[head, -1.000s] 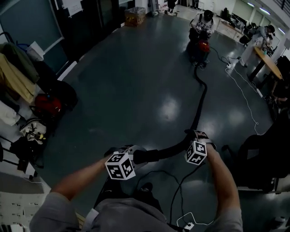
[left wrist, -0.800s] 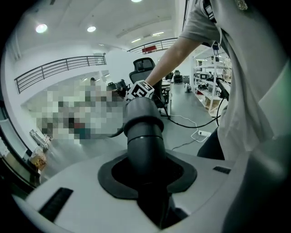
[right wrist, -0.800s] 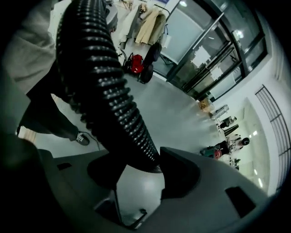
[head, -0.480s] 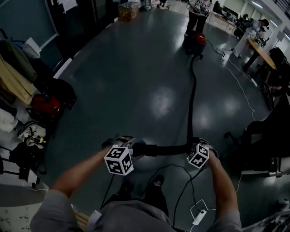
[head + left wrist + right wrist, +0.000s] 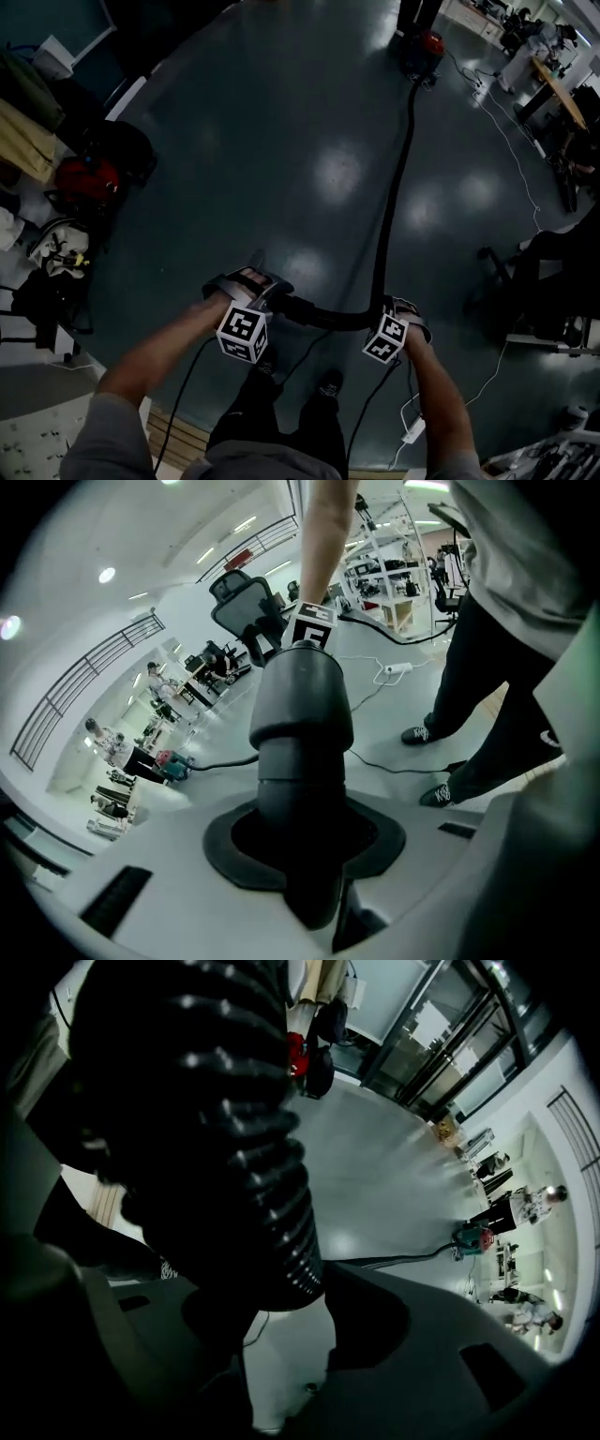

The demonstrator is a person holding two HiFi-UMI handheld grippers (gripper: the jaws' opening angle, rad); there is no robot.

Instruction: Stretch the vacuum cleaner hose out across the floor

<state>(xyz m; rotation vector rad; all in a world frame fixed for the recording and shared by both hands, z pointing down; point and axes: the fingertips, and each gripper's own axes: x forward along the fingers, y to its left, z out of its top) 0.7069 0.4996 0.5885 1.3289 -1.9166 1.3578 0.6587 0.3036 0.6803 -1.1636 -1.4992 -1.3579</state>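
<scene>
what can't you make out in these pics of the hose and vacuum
- Where the hose joins the vacuum cleaner: head view, too small and dark.
- Person beside the vacuum cleaner: head view, cut off by the top edge; only the legs show.
- Hose tip: left gripper view, buried inside the left gripper.
- Much of the floor past the right gripper: right gripper view, blocked by the hose itself.

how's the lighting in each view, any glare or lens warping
Head view: dim throughout, with pale glare patches on the floor. Left gripper view: brightly lit, with strong fisheye distortion that curves the railing. Right gripper view: the ribbed hose sits close to the lens and is nearly black against the brighter floor, and the corners are dark.
</scene>
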